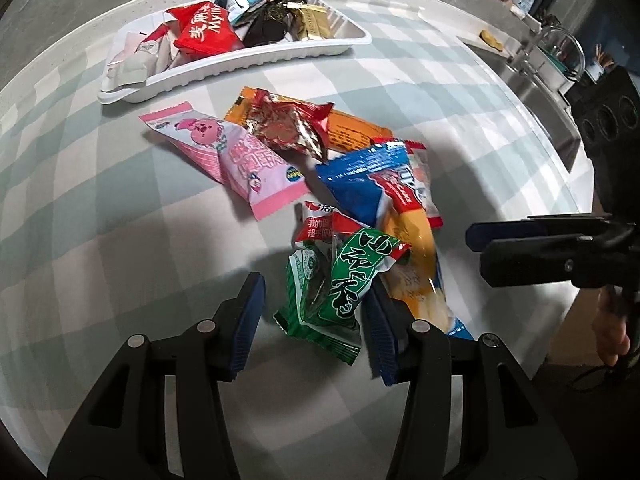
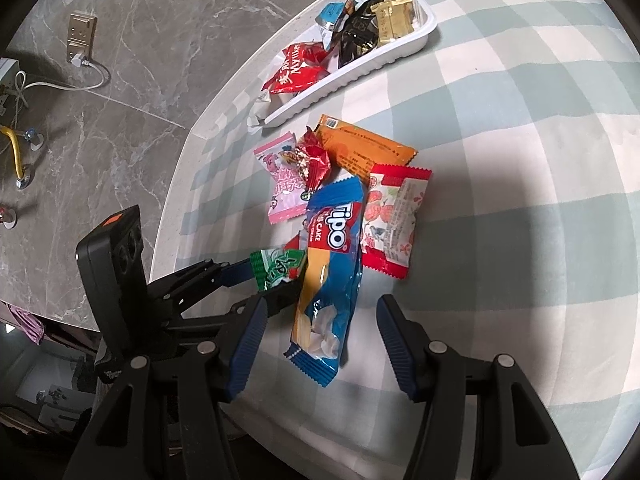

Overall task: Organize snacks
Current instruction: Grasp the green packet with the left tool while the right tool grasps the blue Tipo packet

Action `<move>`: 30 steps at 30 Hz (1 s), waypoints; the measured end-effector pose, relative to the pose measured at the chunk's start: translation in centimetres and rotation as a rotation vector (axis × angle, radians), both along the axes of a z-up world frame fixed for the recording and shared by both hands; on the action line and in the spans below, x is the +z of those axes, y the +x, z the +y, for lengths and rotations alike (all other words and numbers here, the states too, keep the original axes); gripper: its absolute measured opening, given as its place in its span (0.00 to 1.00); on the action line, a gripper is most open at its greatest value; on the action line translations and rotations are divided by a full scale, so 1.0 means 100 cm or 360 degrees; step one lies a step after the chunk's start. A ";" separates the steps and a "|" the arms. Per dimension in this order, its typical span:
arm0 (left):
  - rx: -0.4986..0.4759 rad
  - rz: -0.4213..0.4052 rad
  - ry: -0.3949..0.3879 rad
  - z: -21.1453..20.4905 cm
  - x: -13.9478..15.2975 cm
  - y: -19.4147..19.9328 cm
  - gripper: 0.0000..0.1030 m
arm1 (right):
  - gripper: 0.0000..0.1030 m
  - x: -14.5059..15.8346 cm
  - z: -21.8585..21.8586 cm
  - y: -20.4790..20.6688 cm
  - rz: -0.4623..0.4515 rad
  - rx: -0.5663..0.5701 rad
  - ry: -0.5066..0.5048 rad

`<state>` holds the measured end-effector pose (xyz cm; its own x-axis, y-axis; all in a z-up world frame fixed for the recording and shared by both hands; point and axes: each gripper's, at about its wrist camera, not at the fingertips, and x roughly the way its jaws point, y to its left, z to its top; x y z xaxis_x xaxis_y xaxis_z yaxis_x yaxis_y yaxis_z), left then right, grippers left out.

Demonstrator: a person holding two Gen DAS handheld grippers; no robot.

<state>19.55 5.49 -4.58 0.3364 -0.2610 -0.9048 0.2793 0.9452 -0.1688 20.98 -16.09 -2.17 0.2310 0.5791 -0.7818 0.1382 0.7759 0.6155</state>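
Note:
A pile of snack packets lies on the checked tablecloth. A green packet (image 1: 332, 292) sits between the open fingers of my left gripper (image 1: 316, 308); it also shows in the right wrist view (image 2: 276, 270). A blue Tipo cake packet (image 2: 330, 268) lies between the open fingers of my right gripper (image 2: 322, 320), untouched. Pink (image 1: 232, 156), orange (image 2: 360, 150) and red-and-white (image 2: 394, 220) packets lie beyond. A white tray (image 1: 256, 64) at the back holds several packets. My right gripper also shows in the left wrist view (image 1: 476, 248).
The table edge runs along the left in the right wrist view, with grey marble floor (image 2: 140, 40) and a wall socket with cable beyond. A sink (image 1: 532, 88) and bottles stand at the far right in the left wrist view.

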 end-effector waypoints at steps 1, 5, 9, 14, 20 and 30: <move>-0.0003 -0.0004 -0.0002 0.001 0.000 0.000 0.47 | 0.58 0.000 0.001 0.001 0.0001 0.0001 -0.0004; -0.0025 -0.0012 -0.0006 0.001 0.000 0.001 0.47 | 0.58 -0.003 0.006 0.006 0.0011 0.0008 -0.0013; -0.0037 -0.0017 -0.0004 0.000 -0.002 0.003 0.47 | 0.58 -0.009 0.013 0.011 0.0043 0.0006 -0.0002; -0.0069 -0.0036 0.0005 -0.003 -0.002 0.004 0.47 | 0.58 -0.022 0.016 0.014 0.0130 -0.0074 0.0072; -0.0110 -0.0043 0.0002 -0.008 -0.003 0.007 0.47 | 0.54 -0.040 0.000 0.009 0.0244 -0.0279 0.0296; -0.0166 -0.0057 -0.0006 -0.013 -0.006 0.017 0.39 | 0.51 -0.046 -0.010 0.005 0.0283 -0.0381 0.0383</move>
<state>21.23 4.14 -5.14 0.3395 -0.2995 -0.8916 0.3822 0.9101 -0.1602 21.46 -17.07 -6.78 0.2550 0.6971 -0.6701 0.4192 0.5448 0.7263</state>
